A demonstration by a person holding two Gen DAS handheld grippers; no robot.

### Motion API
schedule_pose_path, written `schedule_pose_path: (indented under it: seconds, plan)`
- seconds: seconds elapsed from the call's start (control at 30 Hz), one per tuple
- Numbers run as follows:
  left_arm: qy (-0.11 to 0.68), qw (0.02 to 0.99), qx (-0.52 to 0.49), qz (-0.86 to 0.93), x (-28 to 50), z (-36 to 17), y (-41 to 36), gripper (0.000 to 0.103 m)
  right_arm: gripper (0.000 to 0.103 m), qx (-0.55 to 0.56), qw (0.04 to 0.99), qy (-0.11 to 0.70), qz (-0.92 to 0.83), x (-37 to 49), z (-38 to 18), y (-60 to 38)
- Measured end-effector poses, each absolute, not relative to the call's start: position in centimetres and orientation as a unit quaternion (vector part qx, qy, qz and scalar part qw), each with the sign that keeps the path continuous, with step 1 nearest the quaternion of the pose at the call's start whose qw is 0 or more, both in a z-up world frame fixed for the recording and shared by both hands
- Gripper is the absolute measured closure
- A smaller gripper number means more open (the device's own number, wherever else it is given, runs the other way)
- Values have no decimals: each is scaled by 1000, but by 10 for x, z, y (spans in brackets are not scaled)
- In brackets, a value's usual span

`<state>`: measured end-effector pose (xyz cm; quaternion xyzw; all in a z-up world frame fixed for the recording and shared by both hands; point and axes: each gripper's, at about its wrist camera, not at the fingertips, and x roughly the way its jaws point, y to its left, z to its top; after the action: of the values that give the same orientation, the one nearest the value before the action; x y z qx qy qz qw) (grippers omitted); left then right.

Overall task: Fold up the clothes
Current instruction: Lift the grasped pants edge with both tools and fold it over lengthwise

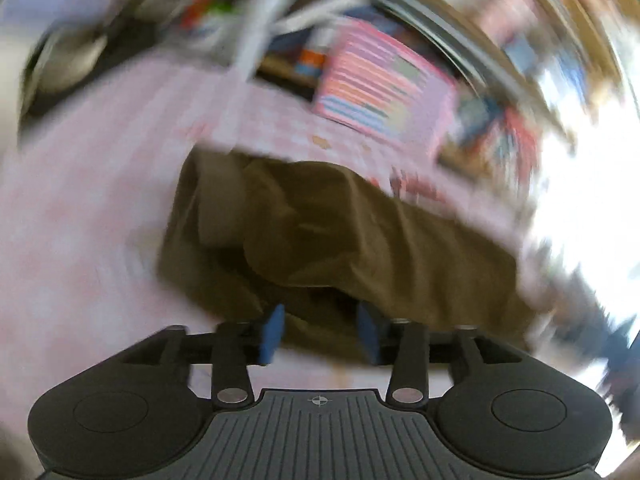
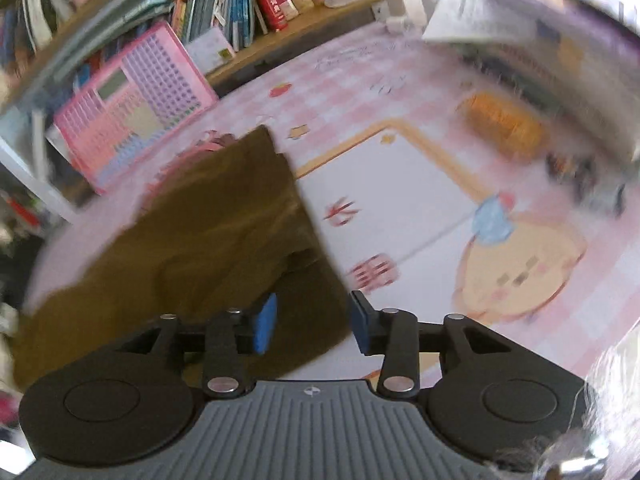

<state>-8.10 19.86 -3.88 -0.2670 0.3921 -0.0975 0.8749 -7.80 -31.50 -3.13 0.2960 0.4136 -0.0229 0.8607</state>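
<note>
An olive-brown garment [image 1: 320, 232] lies rumpled on a pink checked play mat [image 1: 80, 220], partly folded over itself. My left gripper [image 1: 322, 330] hovers at its near edge, open, with the blue pads [image 1: 272, 332] apart and nothing between them. In the right wrist view the same garment [image 2: 208, 240] spreads to the left, its straight right edge running diagonally. My right gripper [image 2: 314, 326] stands open over the garment's near right corner, holding nothing. Both views are motion-blurred.
A pink and purple plastic basket [image 2: 132, 108] leans against a low bookshelf [image 2: 248, 4] full of books beyond the garment. An orange object [image 2: 504, 124] and small dark things lie on the play mat [image 2: 400, 200] at the right. A white metal leg [image 1: 256, 40] stands behind.
</note>
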Motion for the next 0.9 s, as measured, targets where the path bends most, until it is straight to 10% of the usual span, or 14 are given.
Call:
schedule_pose_path:
  seconds: [0.13, 0.37, 0.57, 0.9]
  plan:
    - [384, 821, -418, -59, -71, -60, 214, 45, 40, 398, 822, 408, -7, -67, -35, -315]
    - [365, 756, -544, 0, -51, -84, 222, 49, 41, 511, 758, 404, -24, -43, -54, -323]
    - [349, 726, -590, 56, -37, -86, 228, 97, 96, 530, 737, 417, -44, -23, -62, -328]
    - [273, 806, -525, -27, 17, 5, 231, 100, 99, 495, 801, 335, 27, 33, 14, -326]
